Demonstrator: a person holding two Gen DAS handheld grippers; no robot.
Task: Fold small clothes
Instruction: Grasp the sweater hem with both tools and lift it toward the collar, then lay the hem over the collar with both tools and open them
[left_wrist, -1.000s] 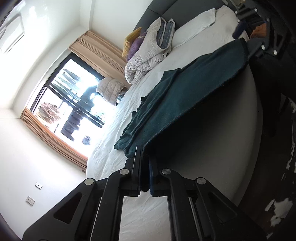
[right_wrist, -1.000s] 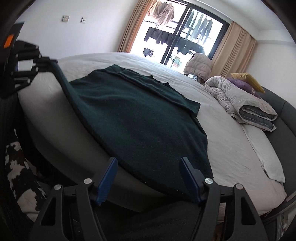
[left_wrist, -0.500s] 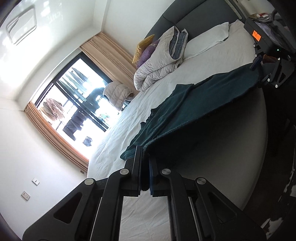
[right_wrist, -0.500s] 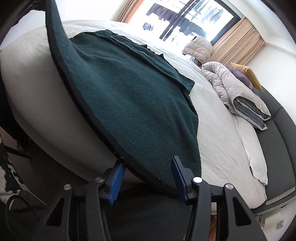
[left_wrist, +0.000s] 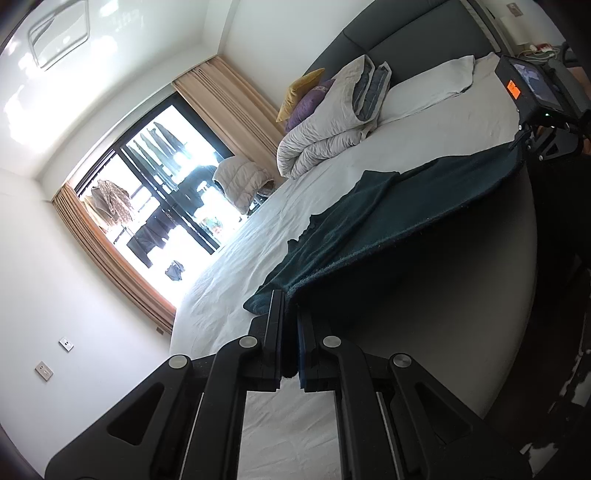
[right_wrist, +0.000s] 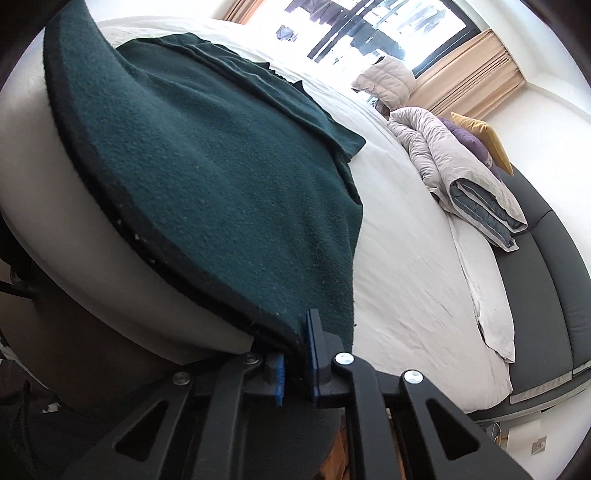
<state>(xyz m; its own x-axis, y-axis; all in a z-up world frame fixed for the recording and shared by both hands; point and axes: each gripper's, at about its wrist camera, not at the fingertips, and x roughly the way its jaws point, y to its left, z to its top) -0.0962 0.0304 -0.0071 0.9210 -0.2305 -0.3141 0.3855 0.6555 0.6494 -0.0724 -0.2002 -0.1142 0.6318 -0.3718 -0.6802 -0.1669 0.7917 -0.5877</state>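
A dark green knitted garment (right_wrist: 221, 177) lies spread on the white bed, its near hem lifted off the mattress edge. My left gripper (left_wrist: 290, 306) is shut on one hem corner of the garment (left_wrist: 388, 229). My right gripper (right_wrist: 295, 347) is shut on the other hem corner, blue pads pinching the dark hem band. The hem stretches taut between the two grippers. The right gripper also shows at the far right of the left wrist view (left_wrist: 532, 136). The garment's far end with the sleeves rests flat on the sheet.
The round bed (right_wrist: 406, 266) has a white sheet and a dark grey padded headboard (right_wrist: 546, 280). A folded grey duvet (right_wrist: 461, 177) and purple and yellow pillows (right_wrist: 476, 136) lie near the headboard. A window with curtains (left_wrist: 159, 206) is behind the bed.
My right gripper closed from open onto the garment's hem corner. Both grippers lifted the hem, pulling it taut above the bed edge.
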